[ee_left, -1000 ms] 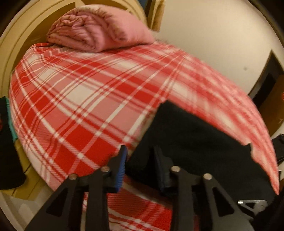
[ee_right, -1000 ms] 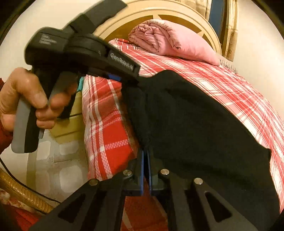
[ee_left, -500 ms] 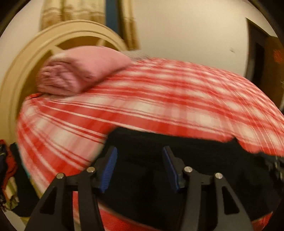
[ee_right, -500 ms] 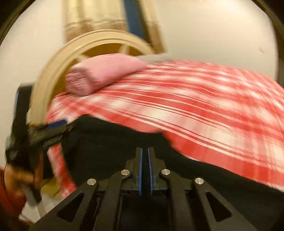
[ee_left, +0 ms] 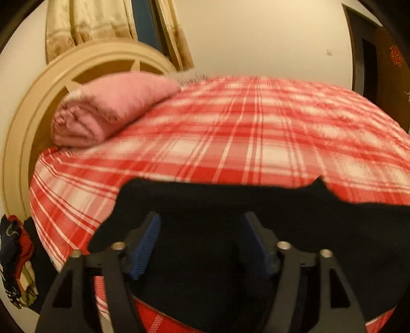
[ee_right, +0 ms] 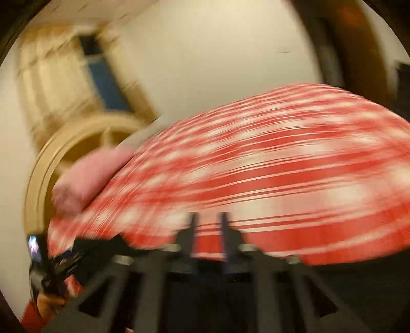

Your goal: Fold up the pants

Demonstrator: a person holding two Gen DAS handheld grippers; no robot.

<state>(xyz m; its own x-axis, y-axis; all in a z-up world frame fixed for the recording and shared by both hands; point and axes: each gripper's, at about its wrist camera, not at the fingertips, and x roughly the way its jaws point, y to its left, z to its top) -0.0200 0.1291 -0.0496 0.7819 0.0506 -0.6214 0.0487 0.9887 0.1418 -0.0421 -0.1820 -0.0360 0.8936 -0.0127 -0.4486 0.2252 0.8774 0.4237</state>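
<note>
We count one pair of black pants [ee_left: 230, 230], lying flat on the near edge of one bed [ee_left: 256, 143] covered in red and white plaid. Their far edge runs across the sheet, with a small peak sticking up toward the right.

Our left gripper [ee_left: 201, 239] hangs over the pants with its jaws spread wide. Its two blue ribbed pads [ee_left: 144, 243] stand well apart, dark cloth showing between them, and neither pad pinches anything.

In the right wrist view everything is heavily smeared. Our right gripper [ee_right: 208, 231] shows two fingers with a narrow gap between them, through which the plaid is visible; it looks slightly parted and empty, though the blur makes that hard to judge. The pants show in this view only as a dark mass along the bottom, under and behind the fingers.

At the head of the bed we see one folded pink quilt [ee_left: 107, 110] resting against one round cream headboard [ee_left: 30, 107]. Behind it hang curtains [ee_left: 84, 23], with a dark strip between the panels. One heap of clothes [ee_left: 15, 261] sits low at the left beside the bed. At the right wall is one dark doorway [ee_left: 366, 66].
</note>
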